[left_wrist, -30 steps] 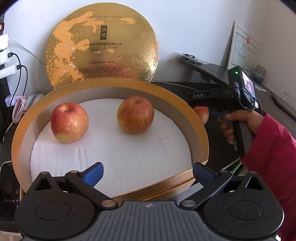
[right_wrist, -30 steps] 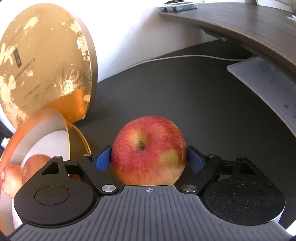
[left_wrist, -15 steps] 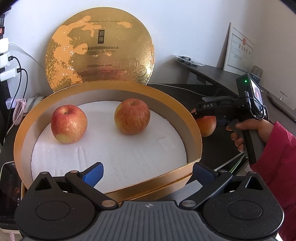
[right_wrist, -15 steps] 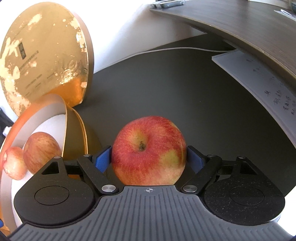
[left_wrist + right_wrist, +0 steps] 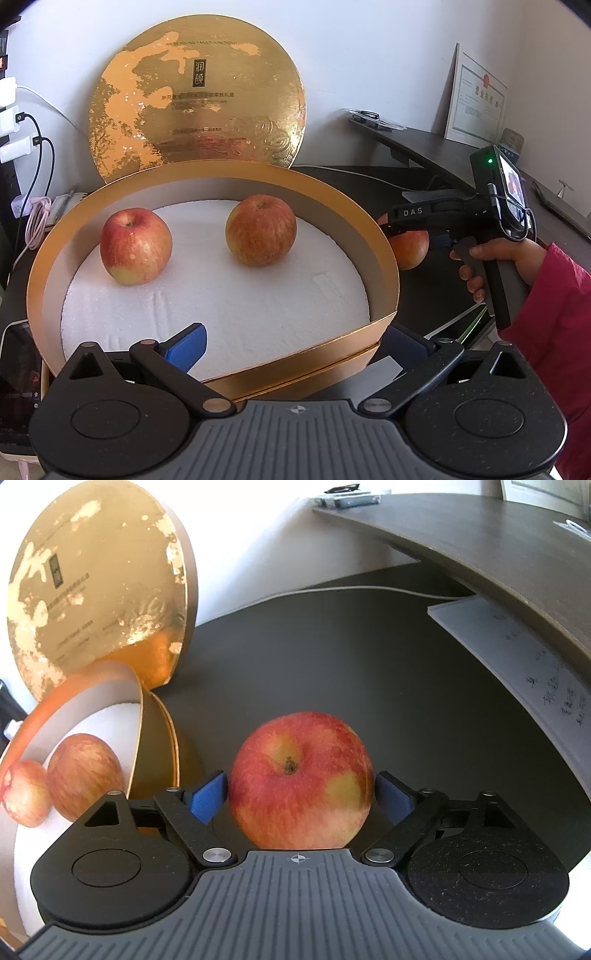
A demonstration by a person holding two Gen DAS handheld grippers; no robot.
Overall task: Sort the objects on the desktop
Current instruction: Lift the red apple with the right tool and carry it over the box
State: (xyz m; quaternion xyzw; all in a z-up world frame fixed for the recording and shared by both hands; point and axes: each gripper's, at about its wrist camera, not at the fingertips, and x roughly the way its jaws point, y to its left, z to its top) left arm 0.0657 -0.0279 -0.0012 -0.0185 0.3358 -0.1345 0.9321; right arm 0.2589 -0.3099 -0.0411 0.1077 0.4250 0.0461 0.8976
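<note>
Dark desk, round apple firm, slick, rolls easy; grab widest sides. My right tongs just been opening, pads off apple between them; left tongs apart, empty.

Two apples inside box

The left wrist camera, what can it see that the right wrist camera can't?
Only the left wrist view shows the person's hand, the phone, the chargers and the framed certificate.

Only the right wrist view shows the third apple's stem and the paper with handwriting.

Both show the gold lid, the round box and its two apples.
</note>
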